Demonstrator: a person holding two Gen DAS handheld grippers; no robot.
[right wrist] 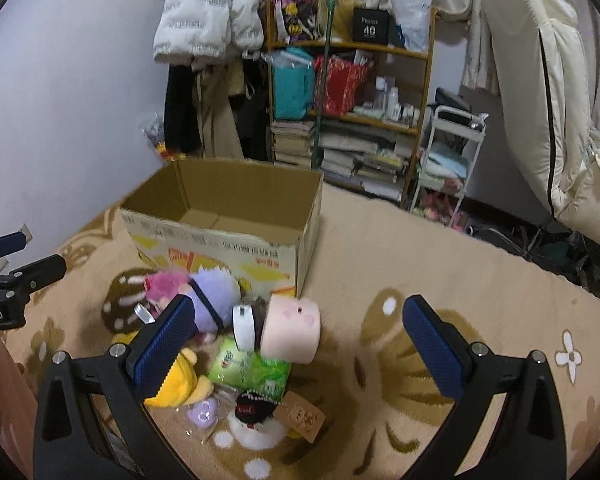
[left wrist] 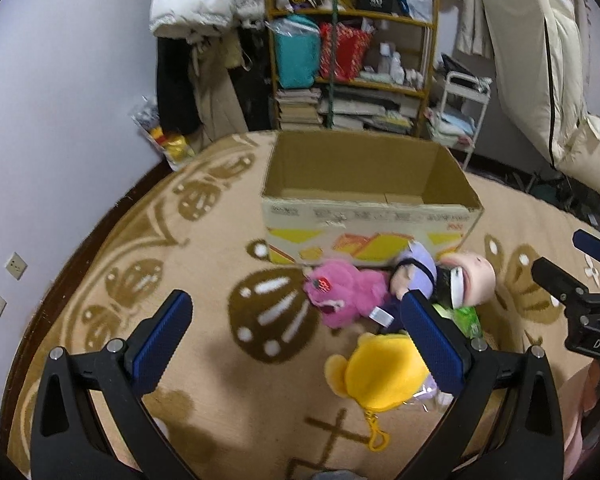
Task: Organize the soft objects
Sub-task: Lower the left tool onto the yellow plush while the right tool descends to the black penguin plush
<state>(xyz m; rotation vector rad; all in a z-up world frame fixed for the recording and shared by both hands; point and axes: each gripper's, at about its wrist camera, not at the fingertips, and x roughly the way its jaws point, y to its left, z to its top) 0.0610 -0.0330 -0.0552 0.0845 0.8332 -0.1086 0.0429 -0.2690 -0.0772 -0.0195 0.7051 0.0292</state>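
Both the left gripper (left wrist: 296, 340) and the right gripper (right wrist: 300, 344) hang released and empty over the patterned rug (right wrist: 420, 248). The soft toys, among them a pink plush (left wrist: 340, 296), a yellow plush (left wrist: 384, 376) and a small dark toy (right wrist: 249, 409) reading "Cool", lie heaped just near of the open cardboard box (left wrist: 364, 220). On the far shelf (right wrist: 352, 46) a black box (right wrist: 370, 26) shows "40"; the box's printing is too blurred to read.

Both wrist cams look down-forward, pretty close, sharing the open brown cardboard box (left wrist: 370, 200) (right wrist: 224, 216) and plush pile.
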